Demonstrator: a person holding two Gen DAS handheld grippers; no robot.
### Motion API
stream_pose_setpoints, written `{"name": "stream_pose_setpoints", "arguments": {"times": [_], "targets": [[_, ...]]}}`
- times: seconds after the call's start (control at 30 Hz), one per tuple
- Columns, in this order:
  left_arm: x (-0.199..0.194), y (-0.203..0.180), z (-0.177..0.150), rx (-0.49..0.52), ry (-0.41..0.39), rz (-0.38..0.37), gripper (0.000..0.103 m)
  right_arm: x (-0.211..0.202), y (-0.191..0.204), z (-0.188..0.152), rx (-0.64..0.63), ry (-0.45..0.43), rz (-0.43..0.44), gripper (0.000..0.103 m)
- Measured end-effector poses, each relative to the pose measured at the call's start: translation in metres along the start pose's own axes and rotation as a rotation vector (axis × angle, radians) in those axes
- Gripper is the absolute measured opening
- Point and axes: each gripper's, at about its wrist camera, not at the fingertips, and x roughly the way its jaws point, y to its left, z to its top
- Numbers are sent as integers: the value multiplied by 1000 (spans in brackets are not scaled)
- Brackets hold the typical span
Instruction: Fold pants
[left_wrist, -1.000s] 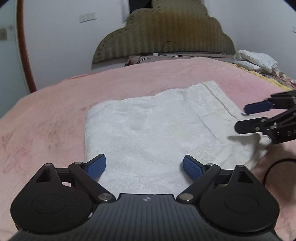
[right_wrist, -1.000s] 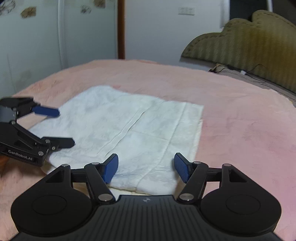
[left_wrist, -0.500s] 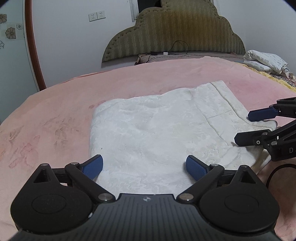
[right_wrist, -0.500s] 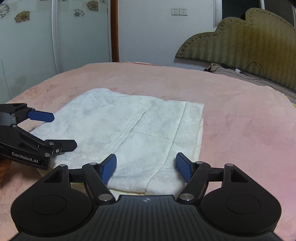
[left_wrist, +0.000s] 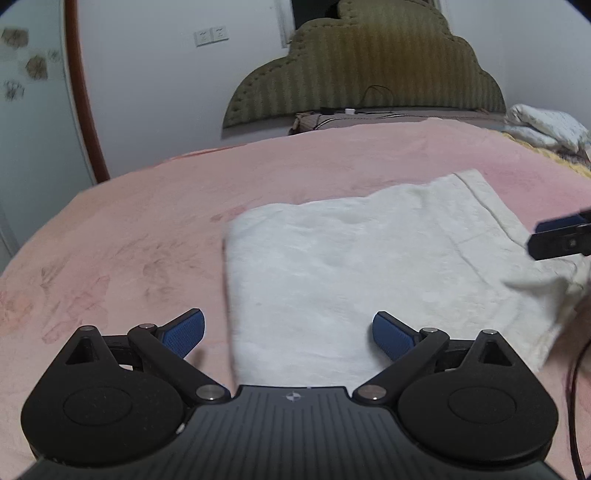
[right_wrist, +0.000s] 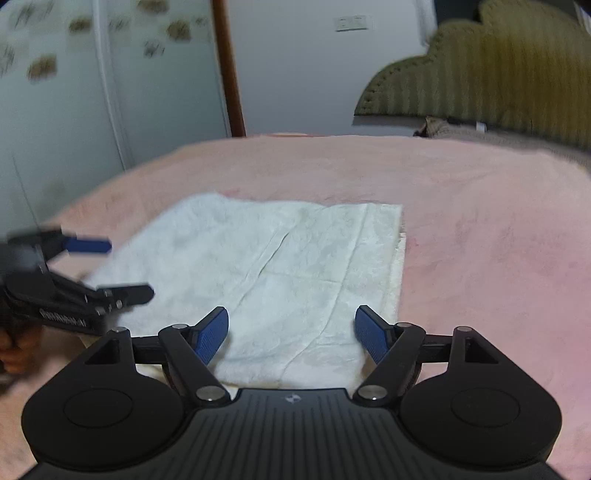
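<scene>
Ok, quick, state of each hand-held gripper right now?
Left hand-held gripper: open, holding nothing, over the white pants.
Right hand-held gripper: open, holding nothing, over the pants.

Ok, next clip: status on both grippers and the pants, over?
Left hand-held gripper open, empty. Right hand-held gripper open, empty. White pants folded flat on pink blanket. Nothing in the way.
</scene>
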Motion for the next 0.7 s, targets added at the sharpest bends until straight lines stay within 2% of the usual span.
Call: {"name": "stream_pose_setpoints", "arguments": {"times": [0.1,0.17,0.23,0.33,0.4,0.5,0.6,0.63,0.67,0.7], "targets": [[10,30,5,-152,51,-77,99,7,-34,6,113,54,25,81],[22,50,7,-265,109,-174,99,19,-52,6,168,110,44,81],[34,66,7,-360,162,-281,99,25,-67,5,231,111,119,83],[44,79,10,-403,177,-374,100,35,-82,9,313,127,247,83],[52,84,13,-417,195,-438,100,43,-81,12,300,157,321,83],[67,90,15,-478,208,-547,100,53,-80,15,268,171,383,83],[75,83,19,-513,208,-560,97,67,-78,17,289,143,425,83],[75,80,21,-502,207,-544,92,70,-77,18,297,134,424,82],[72,74,21,-481,206,-507,80,73,-74,19,303,127,419,82],[69,69,22,-454,204,-455,72,75,-71,20,299,126,401,74]]}}
